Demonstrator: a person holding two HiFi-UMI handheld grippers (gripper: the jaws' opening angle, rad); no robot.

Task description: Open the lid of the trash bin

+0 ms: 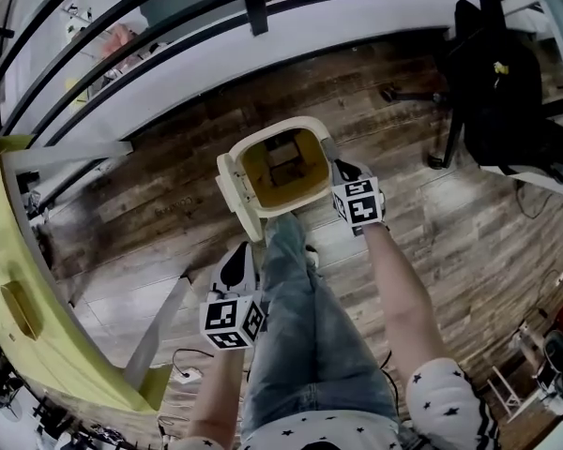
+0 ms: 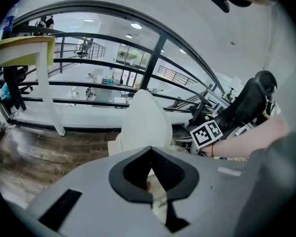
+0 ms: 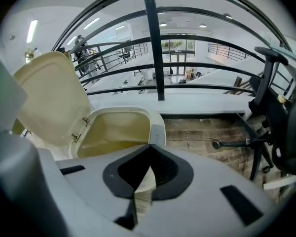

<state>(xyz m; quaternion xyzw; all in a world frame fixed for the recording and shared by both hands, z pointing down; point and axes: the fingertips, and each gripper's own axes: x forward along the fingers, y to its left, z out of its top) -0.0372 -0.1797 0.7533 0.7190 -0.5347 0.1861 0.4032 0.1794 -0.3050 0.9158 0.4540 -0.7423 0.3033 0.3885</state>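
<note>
Right gripper (image 1: pixel 343 171) with jaws together, empty, just beside the bin's (image 3: pixel 157 131) right rim. Left gripper (image 1: pixel 236 266) likewise pressed closed on nothing, near the raised lid (image 1: pixel 235 193). Bin open on the wood floor (image 1: pixel 159 190), before the railing (image 1: pixel 169 47).
</note>
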